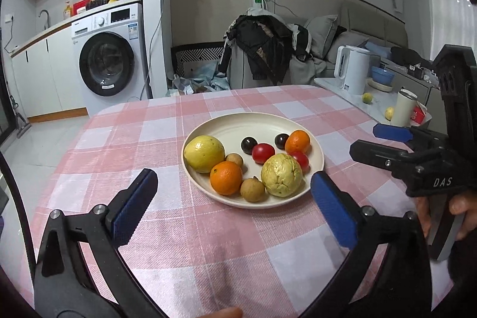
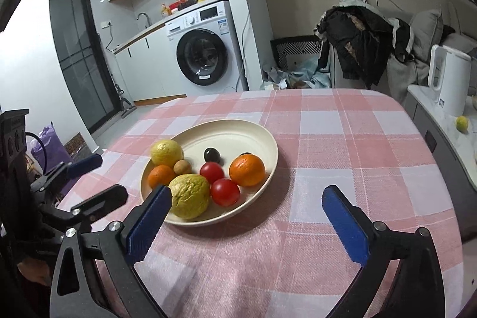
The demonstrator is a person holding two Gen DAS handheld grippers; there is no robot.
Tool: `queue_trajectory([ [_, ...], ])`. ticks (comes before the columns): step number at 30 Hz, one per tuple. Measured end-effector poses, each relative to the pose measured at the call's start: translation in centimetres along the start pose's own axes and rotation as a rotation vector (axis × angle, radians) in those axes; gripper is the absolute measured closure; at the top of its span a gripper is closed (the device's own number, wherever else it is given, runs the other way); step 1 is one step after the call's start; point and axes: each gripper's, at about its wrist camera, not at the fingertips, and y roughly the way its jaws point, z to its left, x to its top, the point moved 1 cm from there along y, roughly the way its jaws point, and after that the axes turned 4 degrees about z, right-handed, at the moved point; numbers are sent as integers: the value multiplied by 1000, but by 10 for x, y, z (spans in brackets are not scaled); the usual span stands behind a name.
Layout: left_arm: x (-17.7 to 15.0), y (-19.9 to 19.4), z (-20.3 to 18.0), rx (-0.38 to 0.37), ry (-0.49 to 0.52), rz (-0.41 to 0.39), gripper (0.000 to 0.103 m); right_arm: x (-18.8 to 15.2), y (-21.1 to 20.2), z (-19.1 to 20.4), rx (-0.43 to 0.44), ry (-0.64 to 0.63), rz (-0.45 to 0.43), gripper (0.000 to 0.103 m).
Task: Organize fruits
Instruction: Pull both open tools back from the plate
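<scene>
A cream plate (image 1: 238,121) (image 2: 226,124) sits on the pink checked tablecloth (image 1: 208,243). It holds a smooth yellow fruit (image 1: 204,153), a wrinkled yellow-green fruit (image 1: 281,175) (image 2: 189,195), two oranges (image 1: 226,178) (image 2: 246,170), two red tomatoes (image 1: 263,153) (image 2: 225,191), dark plums (image 1: 249,145) and brown longans (image 1: 252,190). My left gripper (image 1: 232,175) (image 2: 108,176) stands open just short of the plate's near rim, nothing between its pads. My right gripper (image 2: 246,192) (image 1: 368,140) is open too, to the right of the plate, empty.
A side counter (image 1: 337,85) beyond the table's right edge carries a white kettle (image 1: 353,69), a cup (image 1: 404,108) and small yellow fruits (image 1: 367,98). Behind the table stand a clothes-draped chair (image 1: 262,49) and a washing machine (image 1: 107,64).
</scene>
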Motion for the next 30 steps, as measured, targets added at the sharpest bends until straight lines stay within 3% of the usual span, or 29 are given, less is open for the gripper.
queue_trajectory([
  [12,-18,-24,20,7,-103,-29,1,-13,-18,12,24,-58,-72,0],
  [30,-15,-24,8,-14,-53,-53,1,-26,-34,34,29,-158,-164,0],
])
